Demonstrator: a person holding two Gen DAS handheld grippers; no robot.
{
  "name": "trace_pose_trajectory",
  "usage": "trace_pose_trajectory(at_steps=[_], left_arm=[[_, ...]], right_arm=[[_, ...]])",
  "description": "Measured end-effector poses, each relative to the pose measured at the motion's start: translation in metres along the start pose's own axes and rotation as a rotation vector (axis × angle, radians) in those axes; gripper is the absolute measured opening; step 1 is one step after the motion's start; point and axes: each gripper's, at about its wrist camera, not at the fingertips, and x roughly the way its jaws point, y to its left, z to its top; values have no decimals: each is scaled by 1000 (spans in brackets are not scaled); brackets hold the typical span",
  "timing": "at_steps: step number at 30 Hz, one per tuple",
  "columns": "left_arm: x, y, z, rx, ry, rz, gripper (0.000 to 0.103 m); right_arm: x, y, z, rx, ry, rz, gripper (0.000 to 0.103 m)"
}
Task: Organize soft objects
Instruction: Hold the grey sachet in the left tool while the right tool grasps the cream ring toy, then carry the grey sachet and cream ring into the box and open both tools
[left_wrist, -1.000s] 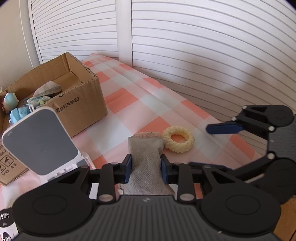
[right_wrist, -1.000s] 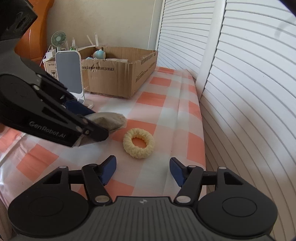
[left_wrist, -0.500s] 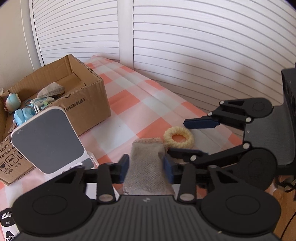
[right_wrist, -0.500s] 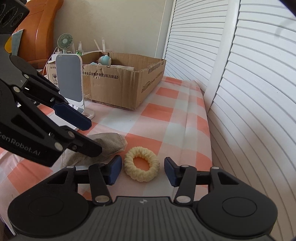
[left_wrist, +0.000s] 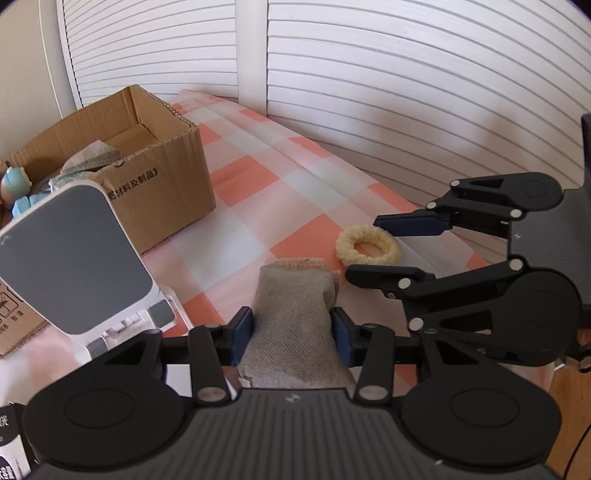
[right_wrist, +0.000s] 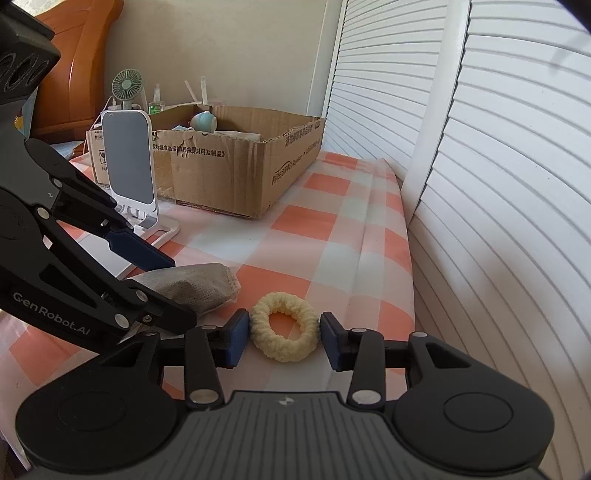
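Note:
My left gripper (left_wrist: 291, 338) is shut on a grey fabric pouch (left_wrist: 291, 317) and holds it just above the checked tablecloth; the pouch also shows in the right wrist view (right_wrist: 192, 282). A cream knitted ring (right_wrist: 284, 336) lies on the cloth between the open jaws of my right gripper (right_wrist: 282, 341), close to both pads. In the left wrist view the ring (left_wrist: 367, 246) sits between the right gripper's fingers (left_wrist: 410, 225). An open cardboard box (left_wrist: 122, 162) holding soft toys and another grey pouch stands at the back left.
A white stand with a grey screen (left_wrist: 74, 254) stands in front of the box, left of the pouch. White louvred doors (right_wrist: 498, 166) run along the table's right edge. A small fan (right_wrist: 127, 86) and bottles stand behind the box.
My right gripper has moved forward and down so its open jaws now straddle the cream ring. My left gripper, still holding the pouch, has lifted and drawn back slightly.

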Motion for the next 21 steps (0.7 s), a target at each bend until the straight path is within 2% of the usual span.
trace_pose_trajectory(at_steps=[2,4,5,10,15,21], left_arm=[[-1,0,0,-1,-2,-2,34],[-4,0,0,2,-6,-5,28],[-5,0,0,5,-7,-8,26],[-13,-1,-1,18,-6,-22,24],[-27,-2,-7,13,-7,-46,24],[-52,-2,-23,12,-8,-39,24]], right_arm=[[0,1,1,-6,1,-10,46],[-1,2,1,-9,3,-13,36],[-2,2,1,-7,4,-13,35],[-8,2,3,-4,1,-22,35],[-21,2,6,10,-10,6,34],[-37,15,11,10,-21,46,34]])
